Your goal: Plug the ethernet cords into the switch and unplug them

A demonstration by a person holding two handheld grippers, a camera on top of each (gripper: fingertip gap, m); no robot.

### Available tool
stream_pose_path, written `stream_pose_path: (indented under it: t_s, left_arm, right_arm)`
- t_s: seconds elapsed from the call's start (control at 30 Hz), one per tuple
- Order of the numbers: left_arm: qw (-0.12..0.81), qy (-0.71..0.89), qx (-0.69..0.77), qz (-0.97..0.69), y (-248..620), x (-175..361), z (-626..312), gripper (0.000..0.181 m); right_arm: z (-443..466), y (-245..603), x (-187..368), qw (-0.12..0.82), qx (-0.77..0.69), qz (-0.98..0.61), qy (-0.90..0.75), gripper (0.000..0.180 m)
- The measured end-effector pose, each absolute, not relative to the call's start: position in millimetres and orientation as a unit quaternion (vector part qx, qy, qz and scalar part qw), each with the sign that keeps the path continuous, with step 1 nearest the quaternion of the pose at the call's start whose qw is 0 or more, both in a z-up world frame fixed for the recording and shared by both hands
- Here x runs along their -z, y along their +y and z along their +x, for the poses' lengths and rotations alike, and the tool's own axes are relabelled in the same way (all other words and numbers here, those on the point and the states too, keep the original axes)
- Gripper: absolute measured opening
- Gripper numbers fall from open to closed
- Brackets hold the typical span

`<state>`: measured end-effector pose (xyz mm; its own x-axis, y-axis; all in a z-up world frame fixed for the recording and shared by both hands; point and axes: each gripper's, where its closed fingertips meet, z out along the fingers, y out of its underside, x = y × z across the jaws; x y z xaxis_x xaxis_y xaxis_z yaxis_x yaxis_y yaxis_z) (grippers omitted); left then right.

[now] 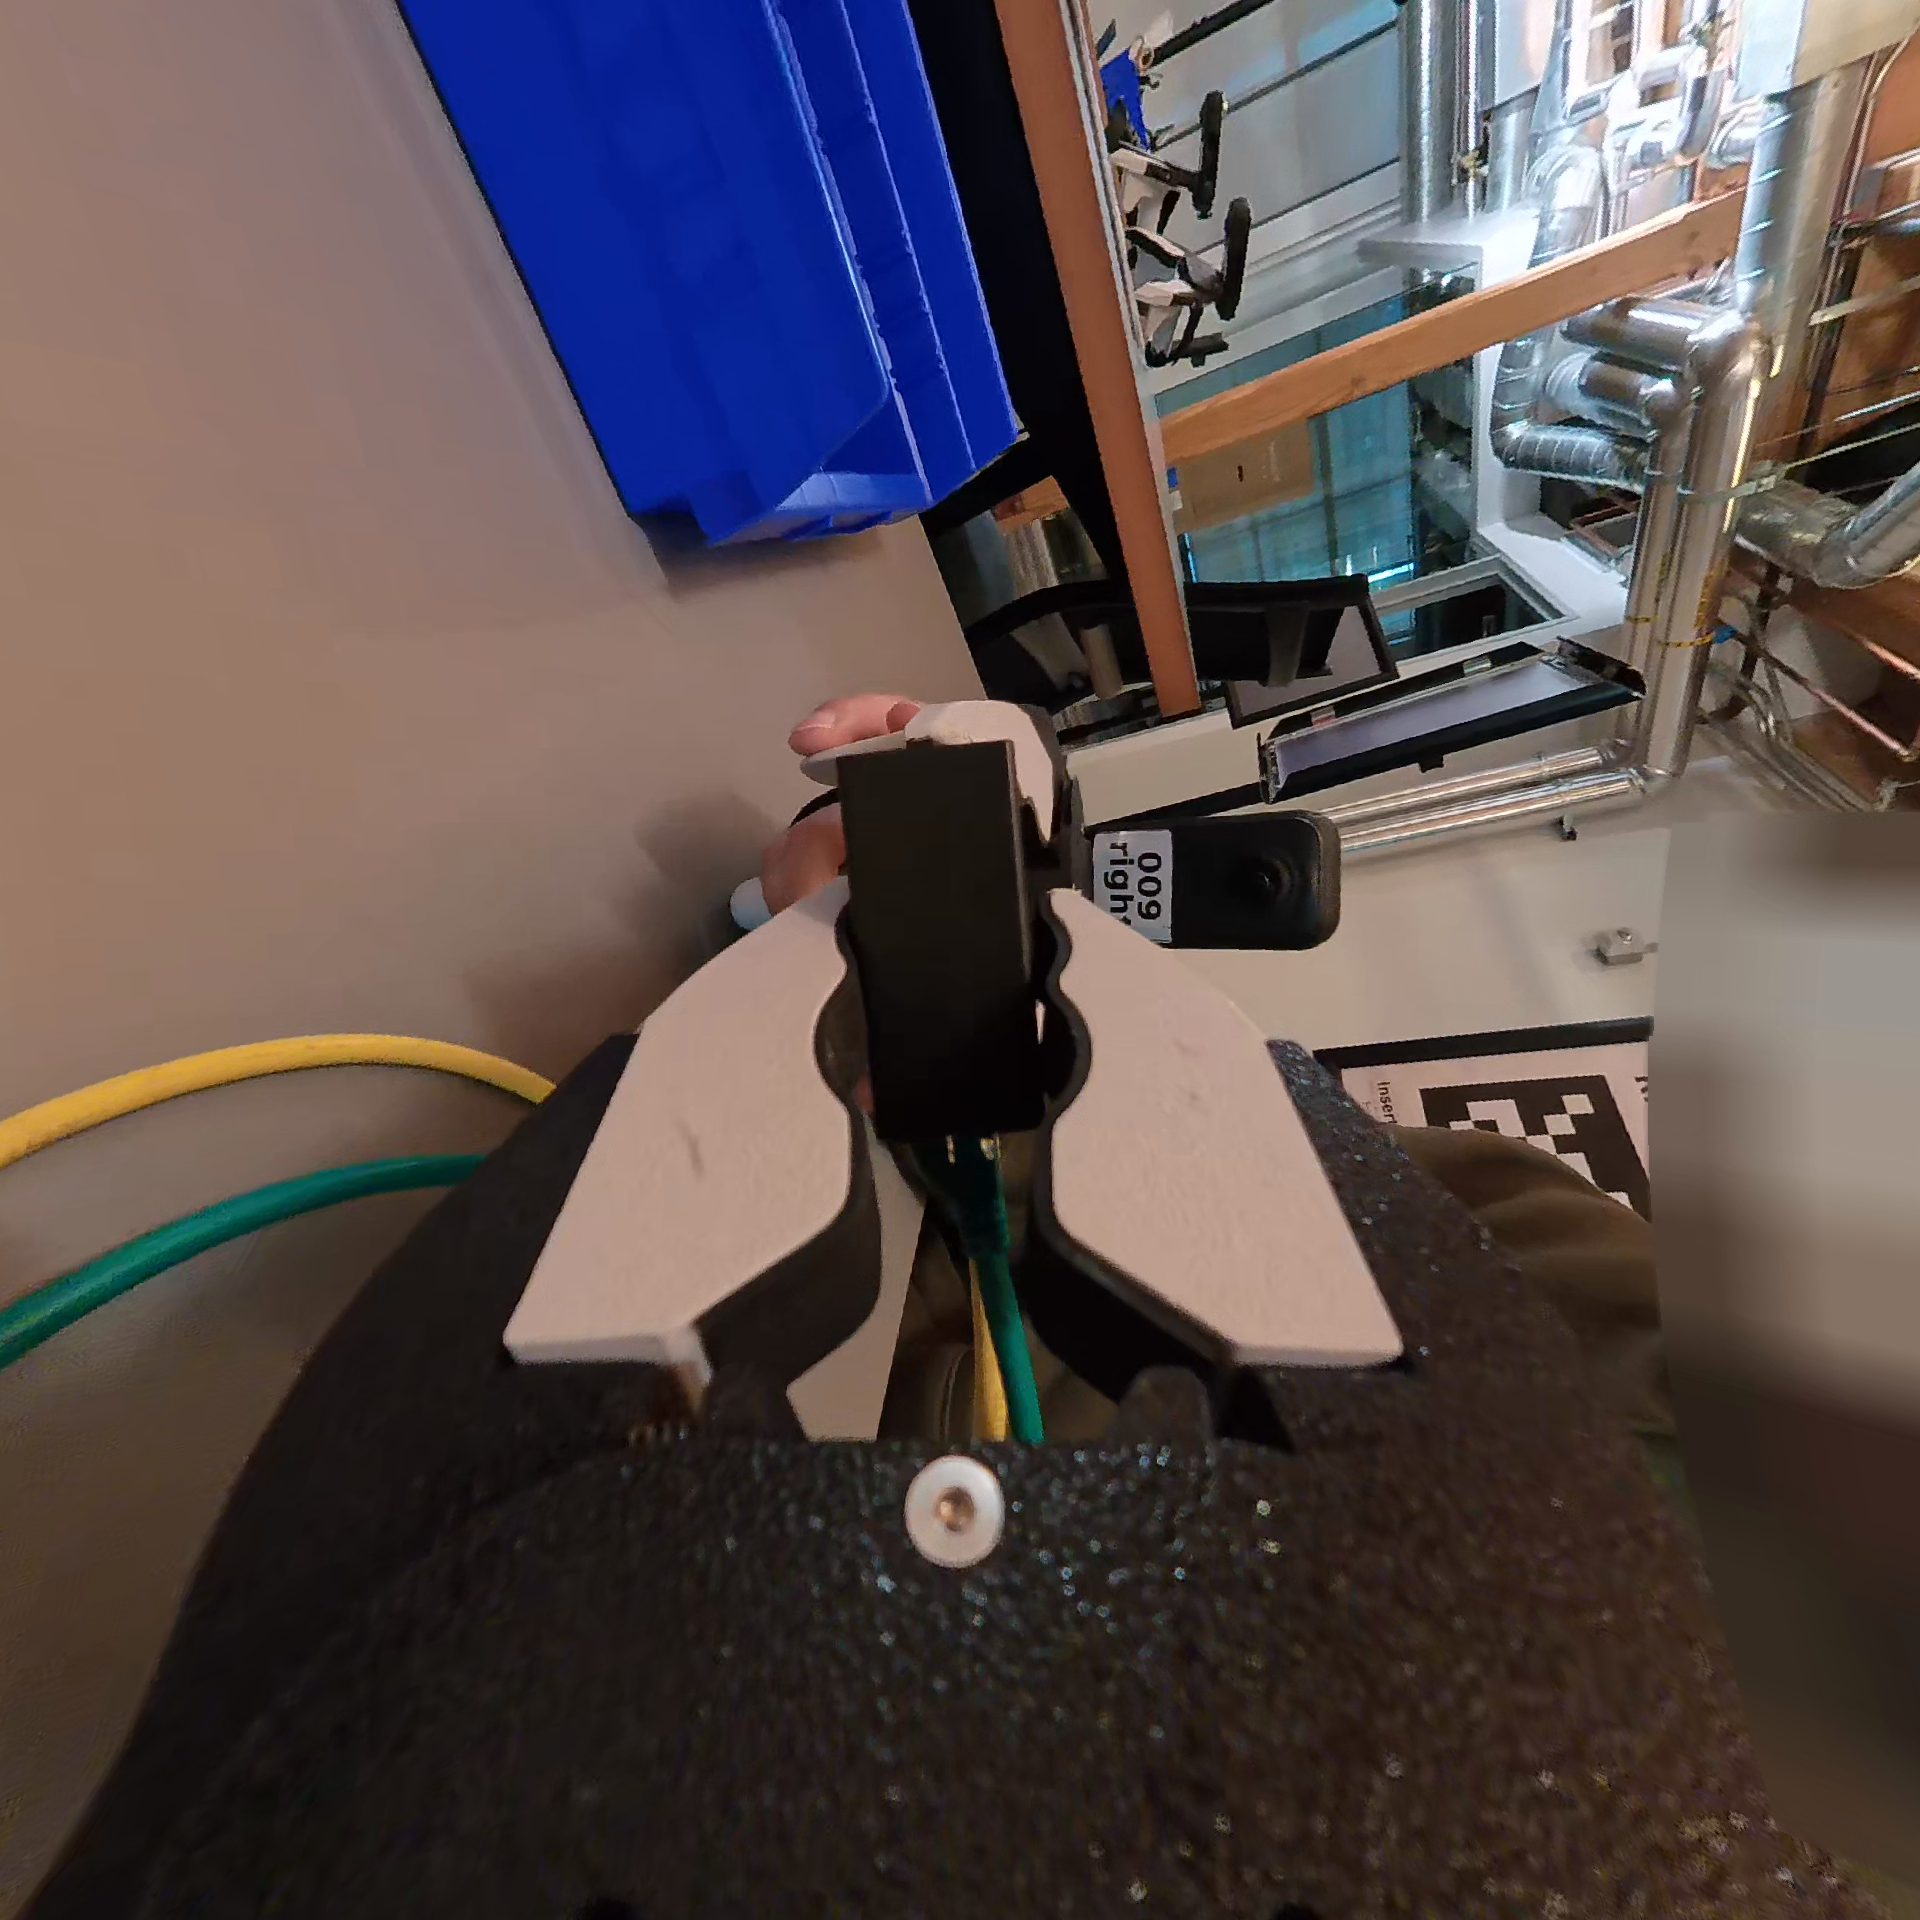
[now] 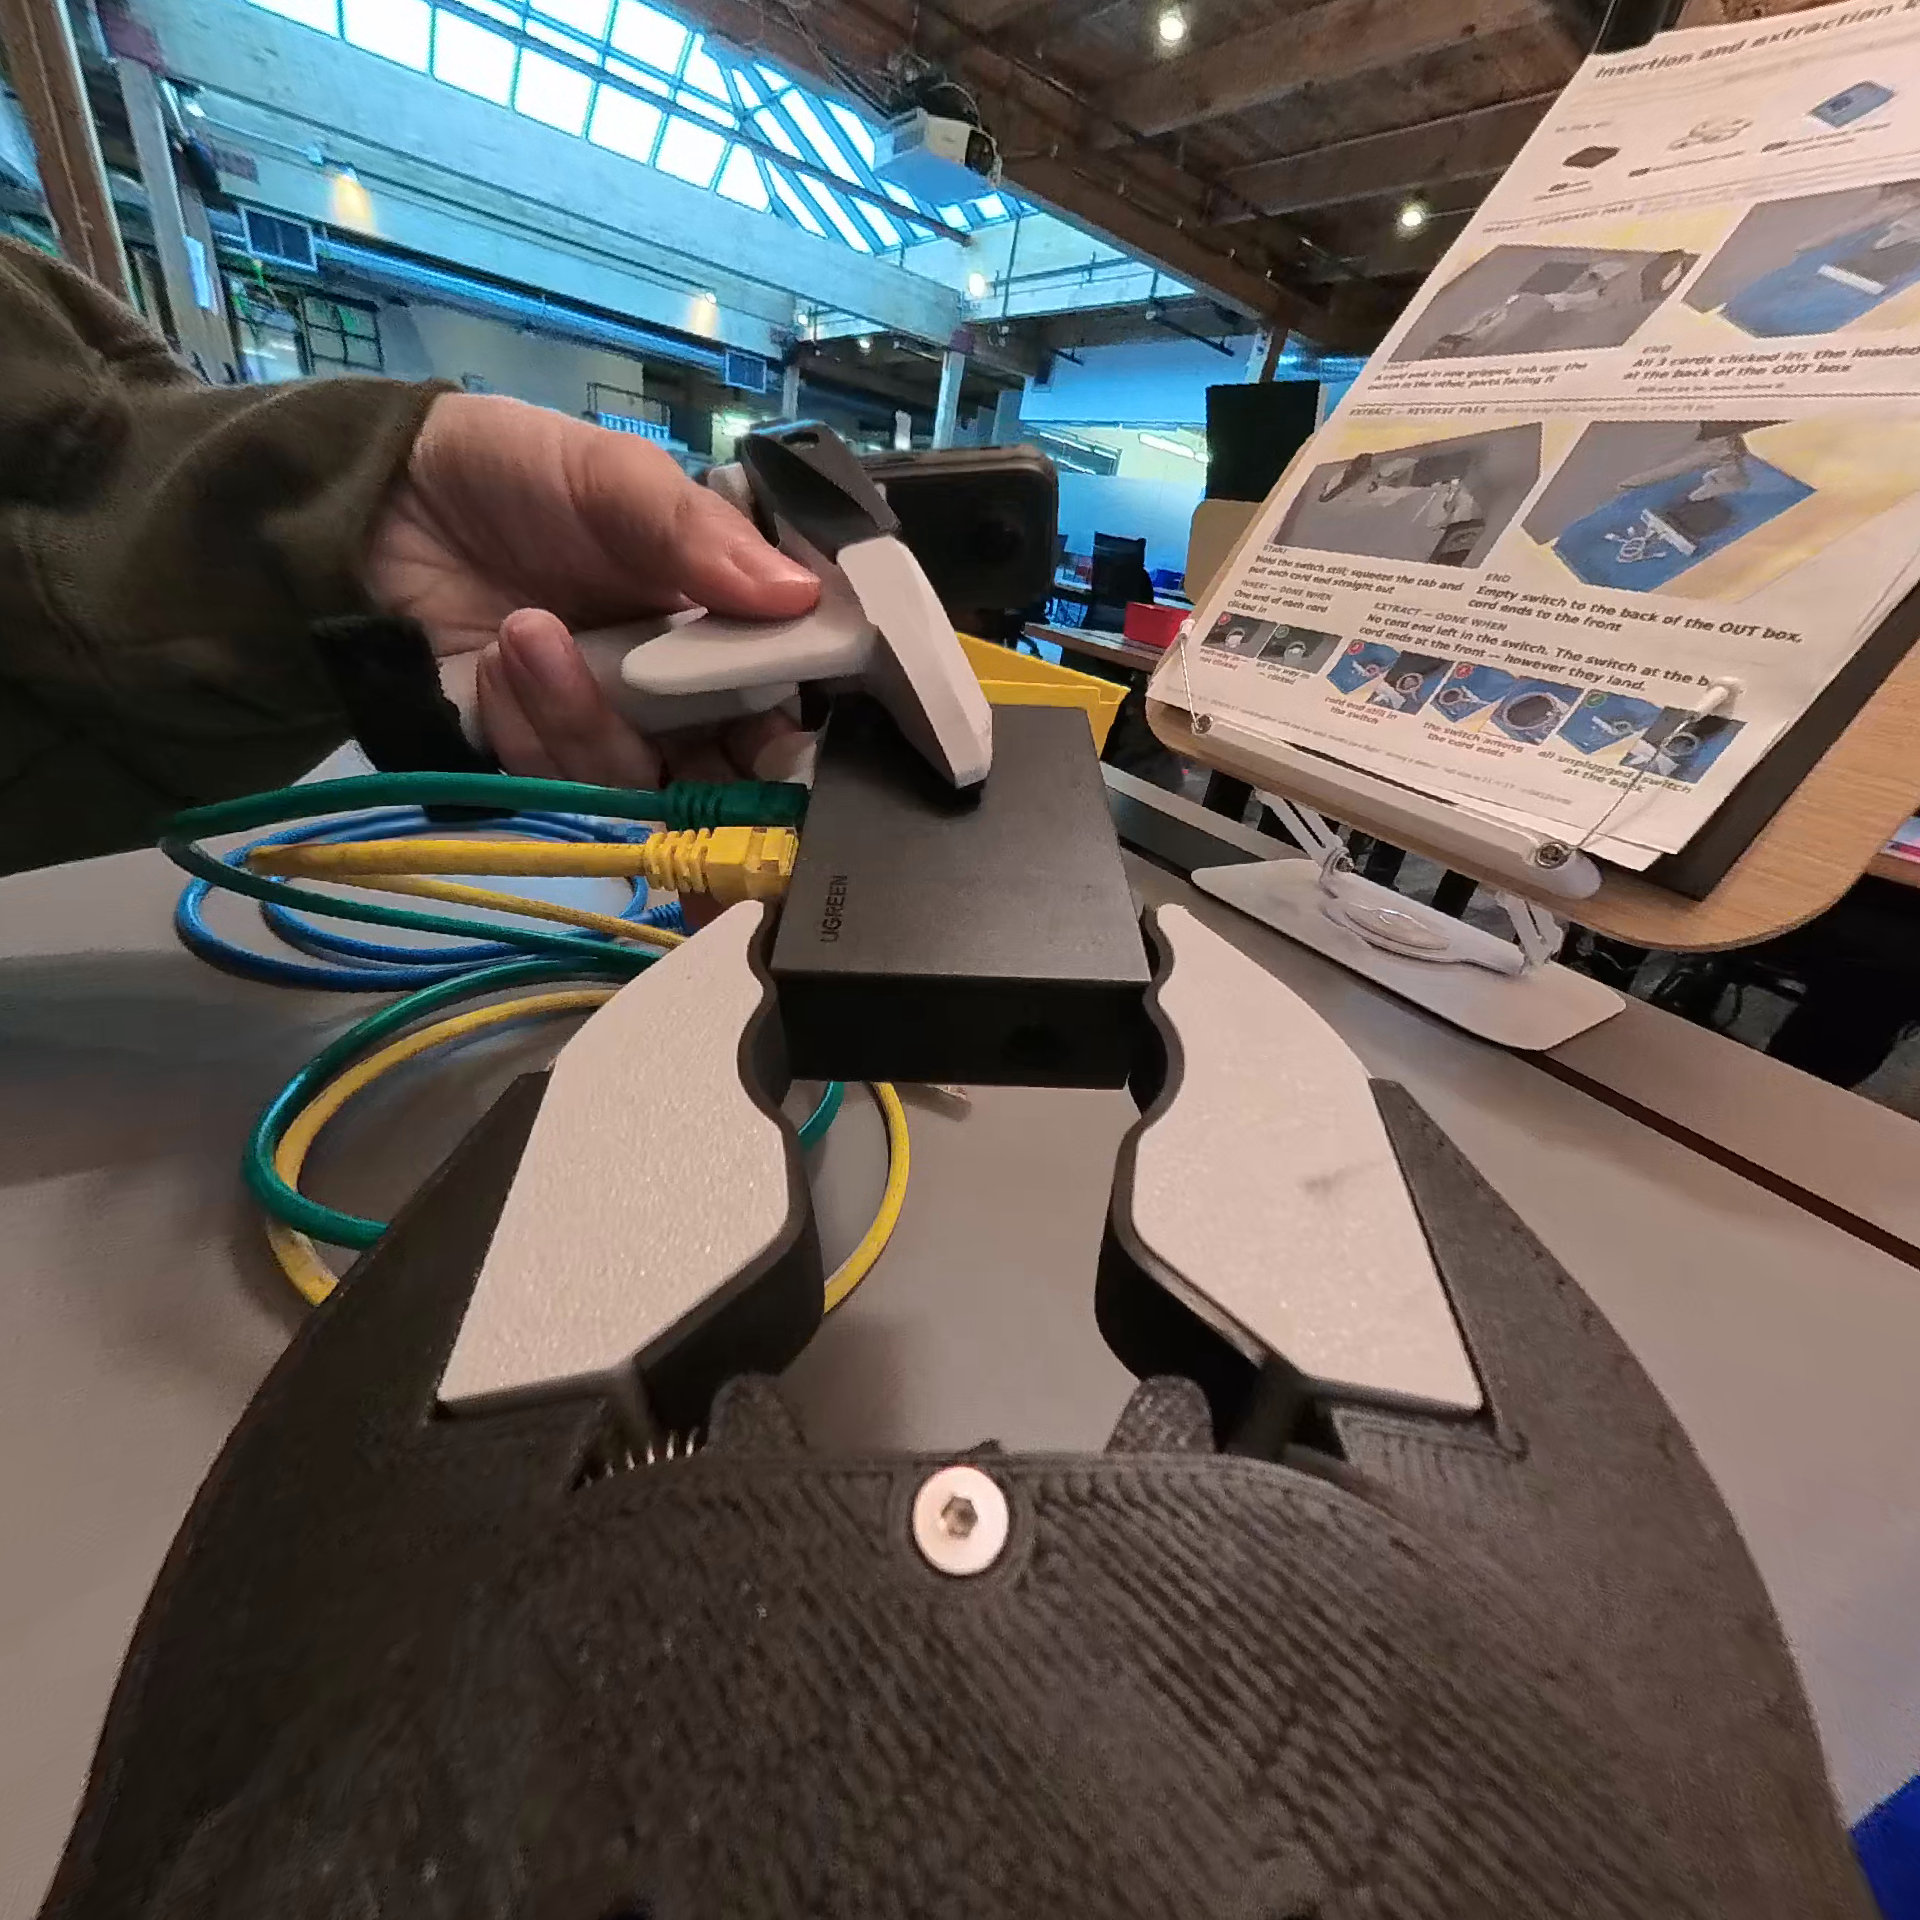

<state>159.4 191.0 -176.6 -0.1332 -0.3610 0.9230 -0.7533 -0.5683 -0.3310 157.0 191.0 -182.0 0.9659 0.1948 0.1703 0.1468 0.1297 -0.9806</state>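
A black switch [image 2: 935, 862] is held off the grey table [image 2: 1351, 1195] by both grippers. My right gripper [image 2: 961, 966] is shut across the width of its near end. My left gripper [image 1: 940, 997] is shut across its thickness at the far end; the upper finger [image 2: 914, 665] presses on the top face. The switch shows edge-on in the left wrist view [image 1: 925, 852]. A green cord [image 2: 727, 802] and a yellow cord [image 2: 717, 862] are plugged into its left side. Both also show under the switch in the left wrist view: green [image 1: 977, 1226], yellow [image 1: 989, 1382].
A blue cord [image 2: 312, 940] lies coiled on the table behind the green and yellow loops; its end is hidden. A printed sheet on a stand [image 2: 1558, 468] is at the right. A yellow bin [image 2: 1049, 681] is behind the switch. Blue bins [image 1: 727, 260] stand on the table.
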Motion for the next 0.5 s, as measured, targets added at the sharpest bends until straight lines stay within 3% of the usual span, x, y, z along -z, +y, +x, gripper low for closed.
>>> stream_pose_path:
  t_s: [0.37,0.5]
  left_arm:
    - [0.171,-0.429,-0.623,0.631,191.2,177.7,162.3,0.029]
    - [0.171,-0.413,-0.653,0.612,191.0,174.1,166.4,0.038]
  right_arm:
    - [158.7,191.9,183.9,0.733,-0.031,-0.67,-0.115,0.065]
    - [156.8,193.1,185.3,0.728,-0.034,-0.675,-0.117,0.065]
